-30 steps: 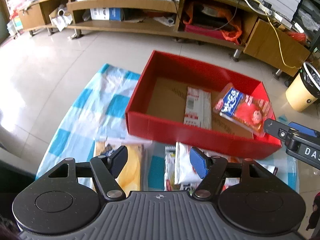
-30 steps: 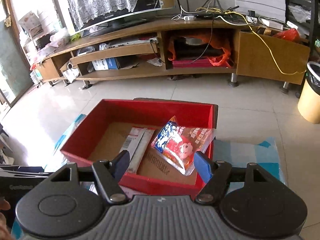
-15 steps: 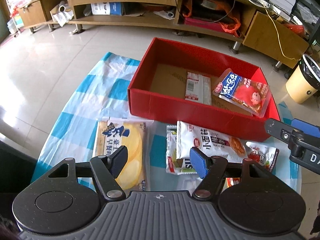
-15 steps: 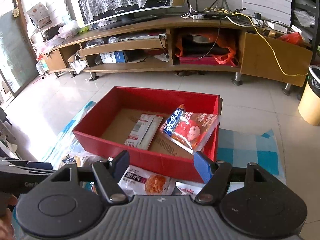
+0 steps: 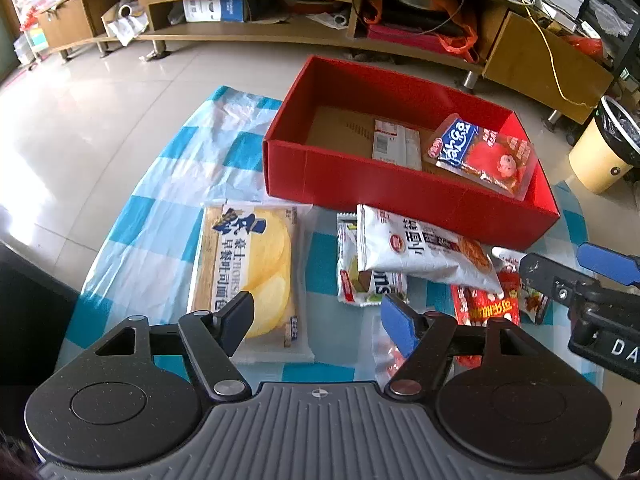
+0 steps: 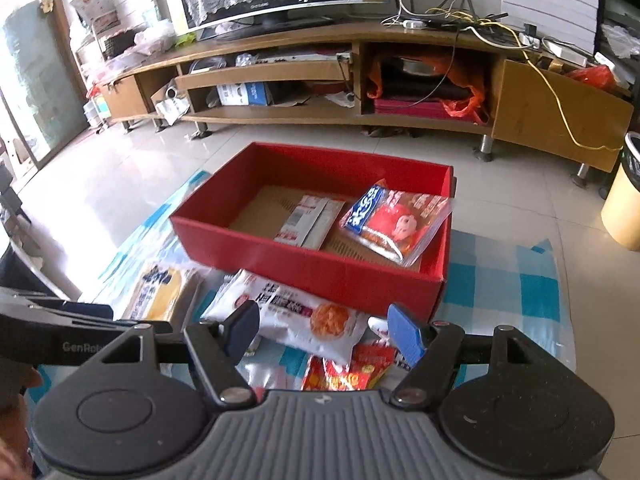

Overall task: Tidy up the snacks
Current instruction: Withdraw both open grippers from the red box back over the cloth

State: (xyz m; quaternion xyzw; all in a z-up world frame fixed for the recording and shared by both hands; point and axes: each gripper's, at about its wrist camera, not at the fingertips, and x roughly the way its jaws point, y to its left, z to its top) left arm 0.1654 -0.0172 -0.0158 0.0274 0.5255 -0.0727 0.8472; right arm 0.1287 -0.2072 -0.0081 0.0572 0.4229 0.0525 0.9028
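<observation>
- On the checked cloth (image 5: 168,200): red box (image 5: 360,184) with two packets inside, a red-and-blue snack bag (image 5: 484,156) leaning on the right wall and a flat white packet (image 5: 396,144) on the bottom.
- Just in front of the box: yellow bread pack (image 5: 252,268), white cracker bag (image 5: 420,248), small red packets (image 5: 488,304).
- left gripper (image 5: 316,316): fingers spread, nothing between, above the bread pack's near end.
- right gripper (image 6: 324,330): fingers spread, empty, over the cracker bag.

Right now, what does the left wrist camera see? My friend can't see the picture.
The open left gripper hovers over snack packets on a blue checked cloth: a yellow bread pack and a white cracker bag. Behind them, a red box holds two packets.
</observation>
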